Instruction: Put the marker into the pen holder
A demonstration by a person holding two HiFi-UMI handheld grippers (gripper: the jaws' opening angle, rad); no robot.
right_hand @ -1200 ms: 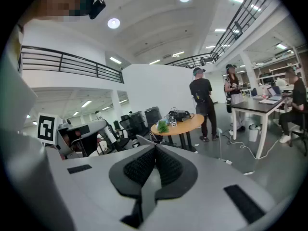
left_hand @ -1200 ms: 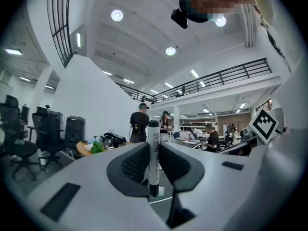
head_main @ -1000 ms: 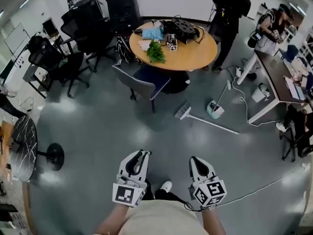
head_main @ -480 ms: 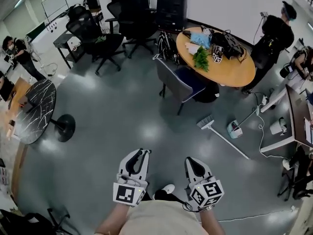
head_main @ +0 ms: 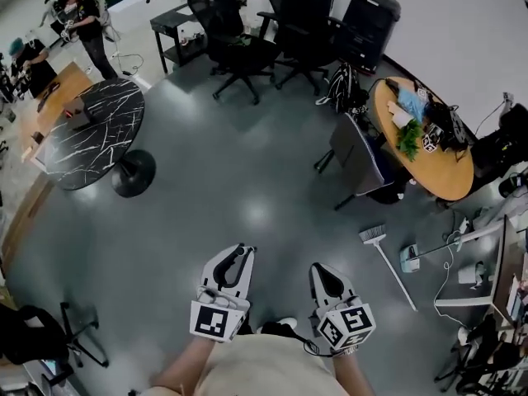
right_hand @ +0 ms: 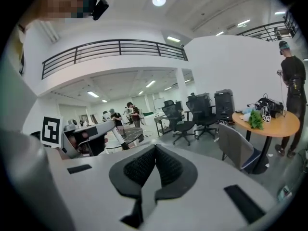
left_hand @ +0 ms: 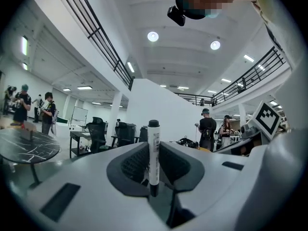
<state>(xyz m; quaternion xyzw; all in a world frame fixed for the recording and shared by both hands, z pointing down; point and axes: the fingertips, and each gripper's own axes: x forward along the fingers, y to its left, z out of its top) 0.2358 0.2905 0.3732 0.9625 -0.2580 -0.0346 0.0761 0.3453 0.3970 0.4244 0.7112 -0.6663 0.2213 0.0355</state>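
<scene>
A marker (left_hand: 153, 134) with a white barrel and a black cap stands upright between the jaws of my left gripper (left_hand: 154, 147), which is shut on its lower part. In the head view the left gripper (head_main: 239, 254) and the right gripper (head_main: 318, 271) are held side by side low in front of the person's body, above grey floor. The right gripper (right_hand: 155, 149) has its pads pressed together with nothing between them. I cannot see a pen holder in any view.
A round black marble table (head_main: 91, 134) stands at the left, black office chairs (head_main: 239, 52) at the back. A cluttered round wooden table (head_main: 429, 151) with a grey chair (head_main: 363, 159) is at the right, with a broom (head_main: 384, 254) on the floor nearby. People (head_main: 82, 23) stand far left.
The head view has swung left: the wooden table slid to the right edge and the marble table came in at the left. Both grippers stay as they were, the marker still held.
</scene>
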